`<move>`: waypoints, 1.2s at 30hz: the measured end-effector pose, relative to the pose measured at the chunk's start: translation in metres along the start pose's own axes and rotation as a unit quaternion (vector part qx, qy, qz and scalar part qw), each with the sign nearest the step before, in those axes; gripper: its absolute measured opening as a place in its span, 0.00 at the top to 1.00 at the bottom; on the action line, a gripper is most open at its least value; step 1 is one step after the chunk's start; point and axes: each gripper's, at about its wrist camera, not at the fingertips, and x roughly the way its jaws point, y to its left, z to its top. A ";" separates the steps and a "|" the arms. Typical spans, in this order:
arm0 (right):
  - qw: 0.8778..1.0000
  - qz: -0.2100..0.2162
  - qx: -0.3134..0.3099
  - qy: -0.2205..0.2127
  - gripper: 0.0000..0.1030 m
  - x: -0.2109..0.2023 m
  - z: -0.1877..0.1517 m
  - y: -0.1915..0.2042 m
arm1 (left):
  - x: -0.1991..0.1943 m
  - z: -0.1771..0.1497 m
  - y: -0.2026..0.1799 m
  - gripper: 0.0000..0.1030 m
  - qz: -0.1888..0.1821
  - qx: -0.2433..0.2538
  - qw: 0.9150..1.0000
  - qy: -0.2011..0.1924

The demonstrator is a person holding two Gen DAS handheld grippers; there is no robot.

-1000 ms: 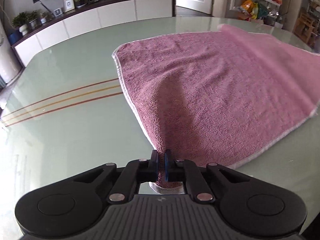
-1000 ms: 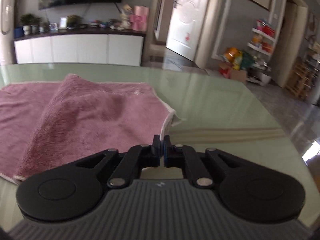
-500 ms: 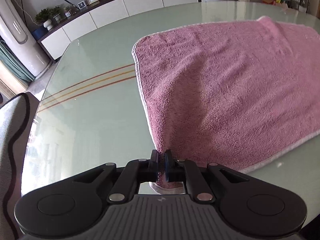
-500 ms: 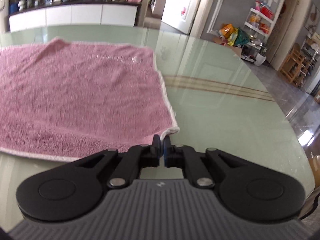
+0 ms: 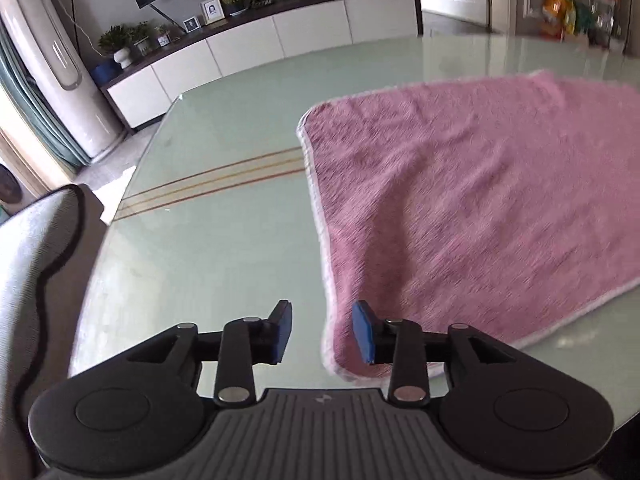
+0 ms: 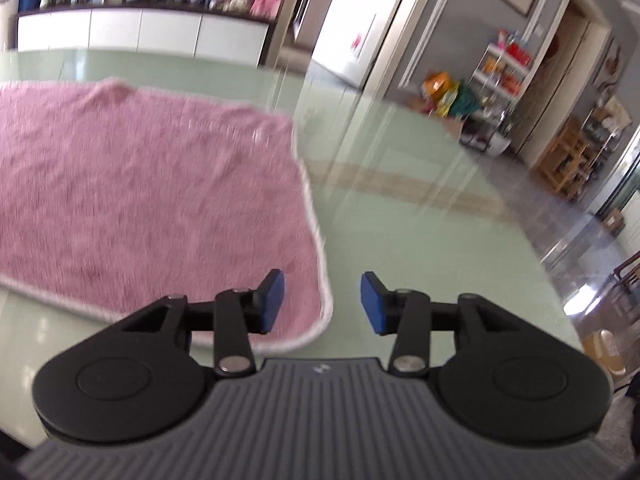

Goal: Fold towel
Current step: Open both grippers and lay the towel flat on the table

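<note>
- left tool (image 5: 322,330) is spread wide, blue pads (image 5: 363,332) well apart, nothing pinched between them
- the pink towel (image 5: 472,208) lies spread out on the glassy green counter (image 5: 224,256); its near left corner sits just under and in front of the left tool's right-hand pad, a bit rumpled there
- can't tell if that pad actually touches the cloth or just hangs over it
- right tool (image 6: 322,302) is also released, jaws gaping, empty gap showing bare counter (image 6: 400,240)
- from the right view the towel (image 6: 140,200) fills the left half, white trim all around, and its near right corner curls past the right tool's left-hand pad (image 6: 272,300)
- the far edge of the towel has a small bump sticking up near the middle, the rest looks mostly flat with soft wrinkles
- both views are kinda motion-blurred so fine detail on the pile is mush
- brown stripes (image 5: 216,180) run across the counter to the left of the towel, reaching up to its left edge
- chair back (image 5: 36,264) pokes in at the left side of the left view
- white cabinet (image 5: 280,36) with plants and photo frames stands behind the counter, and a shelf rack (image 6: 500,76) of colourful stuff sits off to the right by a doorway
</note>
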 end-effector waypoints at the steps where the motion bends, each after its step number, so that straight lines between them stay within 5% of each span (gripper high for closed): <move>1: 1.000 0.011 -0.002 0.000 0.53 0.003 0.003 0.005 | -0.004 0.003 -0.001 0.56 -0.011 -0.008 1.000 -0.007; 4: 0.999 0.048 -0.006 0.021 0.51 0.017 0.005 0.021 | 0.014 -0.016 -0.019 0.54 -0.044 -0.001 0.999 -0.021; 9: 0.995 0.077 -0.007 0.061 0.51 0.036 0.001 0.033 | 0.041 -0.025 -0.045 0.54 -0.070 0.025 0.997 0.011; 14: 0.993 0.088 0.002 0.084 0.32 0.042 -0.005 0.023 | 0.059 -0.036 -0.032 0.49 -0.087 0.006 0.996 0.034; 24: 0.988 0.102 0.056 0.101 0.18 0.045 -0.020 0.000 | 0.063 -0.042 -0.017 0.48 -0.086 0.007 0.995 0.054; 30: 0.994 0.079 -0.008 0.076 0.17 0.033 -0.012 0.021 | 0.058 -0.036 -0.013 0.46 -0.080 0.002 0.996 0.044; 34: 0.990 0.143 0.009 0.007 0.10 0.011 -0.006 0.033 | 0.050 -0.024 -0.011 0.45 -0.095 -0.017 0.995 0.005; 36: 0.989 0.149 0.007 0.010 0.10 0.015 -0.006 0.041 | 0.050 -0.014 -0.012 0.41 -0.098 -0.031 0.995 -0.013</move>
